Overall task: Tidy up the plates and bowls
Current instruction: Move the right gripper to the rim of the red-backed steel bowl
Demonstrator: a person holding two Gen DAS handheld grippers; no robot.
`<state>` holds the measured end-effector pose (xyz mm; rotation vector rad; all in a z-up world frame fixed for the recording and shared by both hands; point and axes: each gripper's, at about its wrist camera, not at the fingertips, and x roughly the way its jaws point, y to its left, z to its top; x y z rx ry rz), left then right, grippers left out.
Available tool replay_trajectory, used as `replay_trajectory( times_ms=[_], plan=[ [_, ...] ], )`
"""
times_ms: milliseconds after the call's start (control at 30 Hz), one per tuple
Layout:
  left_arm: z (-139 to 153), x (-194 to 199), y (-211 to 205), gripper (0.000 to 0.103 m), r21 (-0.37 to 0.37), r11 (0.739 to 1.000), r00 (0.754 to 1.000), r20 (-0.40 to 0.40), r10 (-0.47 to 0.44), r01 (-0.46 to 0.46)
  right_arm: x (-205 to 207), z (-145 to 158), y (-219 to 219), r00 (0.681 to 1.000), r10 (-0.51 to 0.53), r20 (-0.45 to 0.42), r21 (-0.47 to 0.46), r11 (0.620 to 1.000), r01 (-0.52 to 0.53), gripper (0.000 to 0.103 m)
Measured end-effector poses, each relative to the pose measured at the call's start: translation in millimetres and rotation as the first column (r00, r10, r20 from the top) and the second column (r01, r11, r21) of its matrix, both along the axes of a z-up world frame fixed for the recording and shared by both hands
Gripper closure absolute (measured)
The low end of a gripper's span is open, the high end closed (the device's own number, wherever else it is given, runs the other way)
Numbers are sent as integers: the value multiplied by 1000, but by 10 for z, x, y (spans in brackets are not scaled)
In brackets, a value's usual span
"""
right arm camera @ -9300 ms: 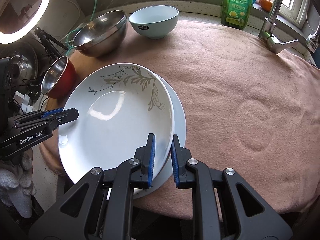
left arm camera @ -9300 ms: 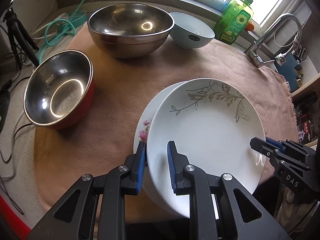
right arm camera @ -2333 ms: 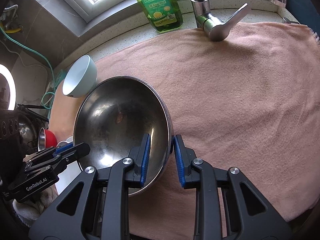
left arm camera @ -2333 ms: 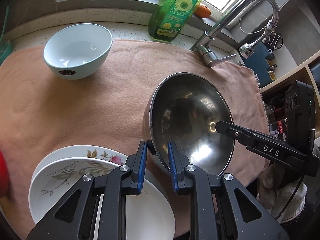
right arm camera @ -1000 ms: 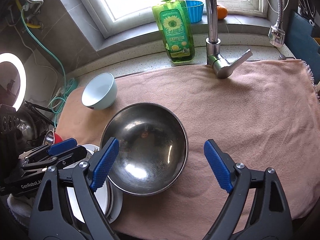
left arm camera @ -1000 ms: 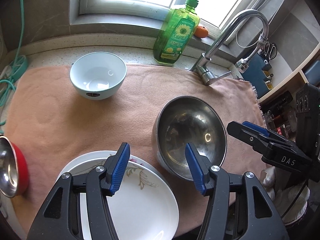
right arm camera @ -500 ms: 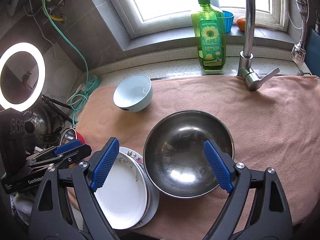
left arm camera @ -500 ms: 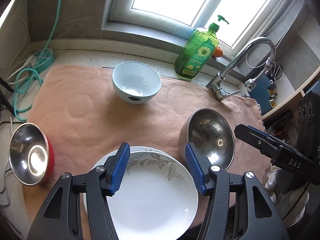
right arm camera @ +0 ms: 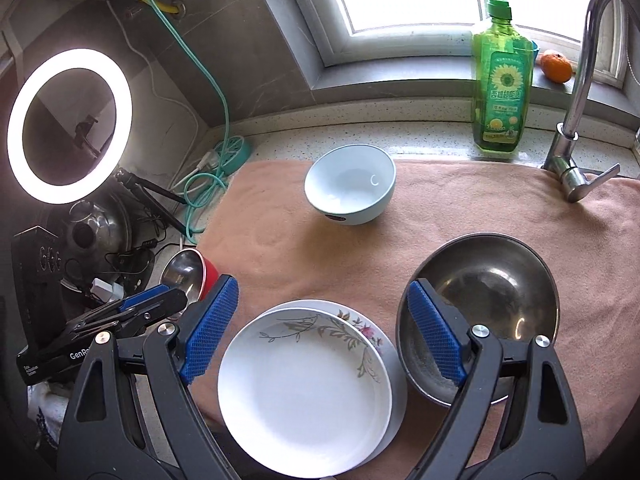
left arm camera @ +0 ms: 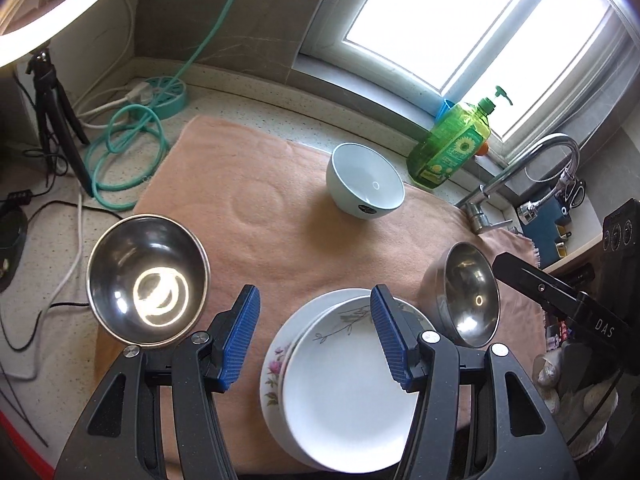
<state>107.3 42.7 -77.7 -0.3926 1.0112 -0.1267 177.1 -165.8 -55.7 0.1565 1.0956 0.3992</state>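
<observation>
A: From the left wrist view, where do things stand?

B: The left gripper (left arm camera: 316, 334) has its blue pads apart with nothing between them, hanging above the two stacked plates (left arm camera: 340, 384) at the near edge of the pink towel (left arm camera: 256, 200). The large steel bowl (left arm camera: 468, 300) sits just right of the plates, the red-sided steel bowl (left arm camera: 148, 276) at the towel's left edge, and the pale blue bowl (left arm camera: 366, 180) stands alone near the dish soap bottle (left arm camera: 452, 148)

A: And the right wrist view?

B: The right gripper (right arm camera: 324, 332) is spread wide and empty too. Beneath it the branch-patterned plate (right arm camera: 304, 392) lies on the floral plate (right arm camera: 372, 332), with the large steel bowl (right arm camera: 484, 296) touching or nearly touching them on the right. The pale blue bowl (right arm camera: 350, 184) is well apart, farther back; the red-sided bowl (right arm camera: 192, 272) peeks in at the left, off by itself

A: So how far along?

B: I'd judge the plates done, since they're stacked. The three bowls are each on their own, so nesting or grouping them looks like what's left, likely the smaller two into or beside the large steel one
</observation>
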Motion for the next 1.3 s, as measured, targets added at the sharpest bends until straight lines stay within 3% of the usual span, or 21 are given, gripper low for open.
replay_trajectory(
  times_ms=[533, 700, 1133, 1200, 1300],
  plan=[
    [-165, -329, 847, 46, 15, 985, 985, -17, 170, -170, 50, -179, 904, 988, 148, -37, 29, 989, -147, 14],
    [-232, -376, 1030, 46, 16, 979, 979, -29, 204, -203, 105, -287, 1111, 984, 163, -73, 70, 985, -158, 14],
    [-444, -335, 1248, 48, -8, 972, 970, -65, 234, -235, 178, -601, 1585, 965, 225, -134, 62, 974, -219, 14],
    [-467, -319, 1255, 49, -9, 972, 970, -67, 233, -234, 202, -668, 1621, 962, 227, -154, 68, 973, -219, 16],
    [-501, -300, 1264, 51, -13, 972, 970, -70, 231, -233, 234, -772, 1682, 954, 239, -183, 72, 971, -230, 27]
  ],
)
